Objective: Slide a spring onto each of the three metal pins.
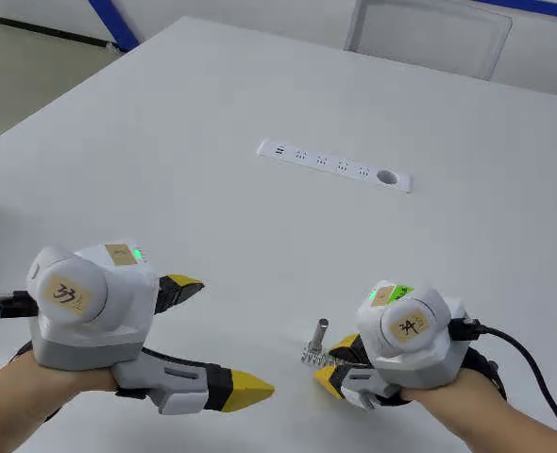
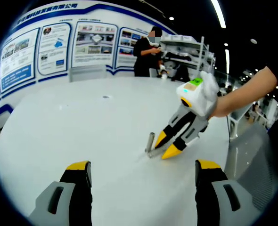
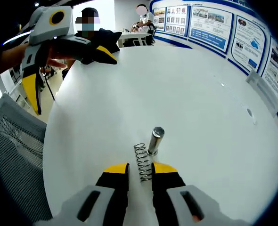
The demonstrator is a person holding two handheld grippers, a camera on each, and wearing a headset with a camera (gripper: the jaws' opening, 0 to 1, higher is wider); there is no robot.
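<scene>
One short metal pin (image 1: 320, 332) stands on the white table (image 1: 260, 104), just ahead of my right gripper (image 1: 331, 366). That gripper (image 3: 140, 169) has its jaws close together on a small wire spring (image 3: 142, 161). The spring's free end reaches the foot of the pin (image 3: 155, 138). My left gripper (image 1: 212, 336) is at the lower left, open and holding nothing, its yellow tips wide apart. From the left gripper (image 2: 143, 165) I see the pin (image 2: 151, 141) and the right gripper (image 2: 170, 144) across the table.
A white power strip (image 1: 335, 165) lies flat in the middle of the table. A chair (image 1: 430, 33) stands at the far edge. A grey mesh chair (image 3: 12, 141) is beside the table, and people stand at a desk beyond.
</scene>
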